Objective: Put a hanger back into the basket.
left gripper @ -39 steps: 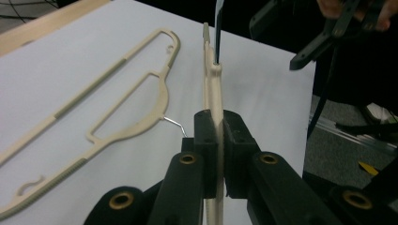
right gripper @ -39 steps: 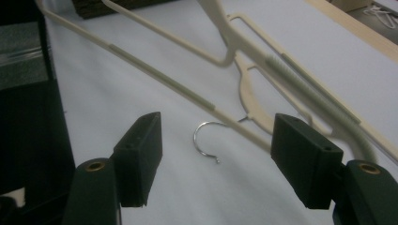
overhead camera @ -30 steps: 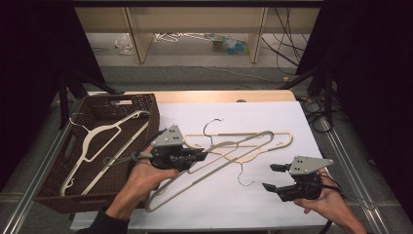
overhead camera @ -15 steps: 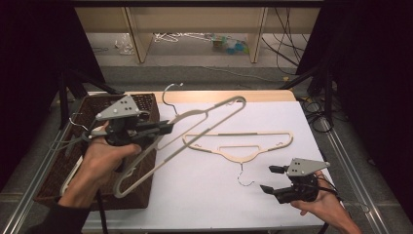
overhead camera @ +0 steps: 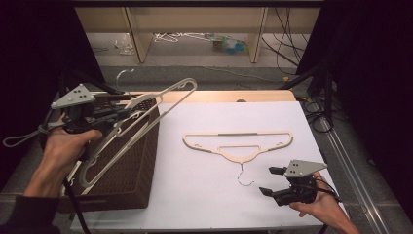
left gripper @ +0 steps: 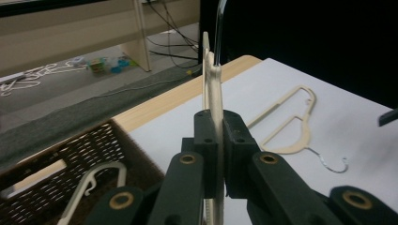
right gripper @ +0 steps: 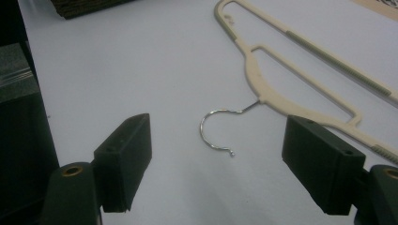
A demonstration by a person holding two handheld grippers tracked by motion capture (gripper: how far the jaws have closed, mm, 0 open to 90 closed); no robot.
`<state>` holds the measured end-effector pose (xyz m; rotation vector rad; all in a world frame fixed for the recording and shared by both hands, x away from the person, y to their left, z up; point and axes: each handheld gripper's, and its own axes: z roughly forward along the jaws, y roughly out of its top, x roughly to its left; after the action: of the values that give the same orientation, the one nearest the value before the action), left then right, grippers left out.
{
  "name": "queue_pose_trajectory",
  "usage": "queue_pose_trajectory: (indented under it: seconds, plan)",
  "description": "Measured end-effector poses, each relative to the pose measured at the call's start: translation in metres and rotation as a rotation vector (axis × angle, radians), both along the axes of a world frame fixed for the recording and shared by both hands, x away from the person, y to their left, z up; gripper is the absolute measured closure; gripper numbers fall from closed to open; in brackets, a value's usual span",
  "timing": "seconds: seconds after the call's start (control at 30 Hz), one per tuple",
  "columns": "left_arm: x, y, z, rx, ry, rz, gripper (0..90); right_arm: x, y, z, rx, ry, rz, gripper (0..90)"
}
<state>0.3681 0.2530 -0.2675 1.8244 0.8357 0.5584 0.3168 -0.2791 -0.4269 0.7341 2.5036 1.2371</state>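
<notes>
My left gripper [overhead camera: 117, 113] is shut on a cream hanger [overhead camera: 146, 109], held tilted over the brown wicker basket [overhead camera: 136, 161] at the table's left. In the left gripper view the jaws [left gripper: 218, 140] pinch that hanger's edge [left gripper: 213, 79]. A second cream hanger [overhead camera: 238, 144] lies flat on the white sheet, its metal hook [overhead camera: 245, 178] pointing toward me. My right gripper [overhead camera: 272, 181] rests open near the front right, close to that hook. In the right gripper view the hook [right gripper: 216, 129] lies between and beyond the spread jaws.
Another white hanger [left gripper: 96, 183] lies inside the basket. The table's wooden far edge [overhead camera: 229, 96] borders the white sheet [overhead camera: 204, 195]. Beyond the table are shelf legs, loose hangers and cables on the floor.
My left gripper has carried its hanger from the table's middle leftward and up, over the basket. The right gripper has stayed put and open.
</notes>
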Motion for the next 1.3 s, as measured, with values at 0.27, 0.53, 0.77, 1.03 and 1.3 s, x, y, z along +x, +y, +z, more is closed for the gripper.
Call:
queue_pose_trajectory:
  seconds: [0.27, 0.53, 0.77, 1.03, 1.3]
  plan:
    - [0.01, 0.046, -0.019, 0.001, -0.019, 0.044, 85.6, 0.001, 0.0, -0.001, -0.002, -0.005, 0.004, 25.3]
    - [0.008, 0.073, -0.034, -0.034, -0.025, 0.081, 85.7, 0.001, 0.0, -0.003, 0.003, -0.001, 0.0, 24.9]
    - [0.01, 0.092, -0.045, -0.035, -0.038, 0.122, 85.6, 0.0, 0.001, -0.003, 0.003, 0.001, 0.003, 24.9]
    - [0.012, 0.103, -0.062, -0.007, -0.018, 0.14, 85.6, 0.0, 0.002, -0.004, -0.001, 0.003, 0.018, 24.9]
    - [0.009, 0.12, -0.086, -0.028, 0.008, 0.166, 85.6, 0.0, 0.002, -0.005, -0.005, 0.01, 0.02, 24.9]
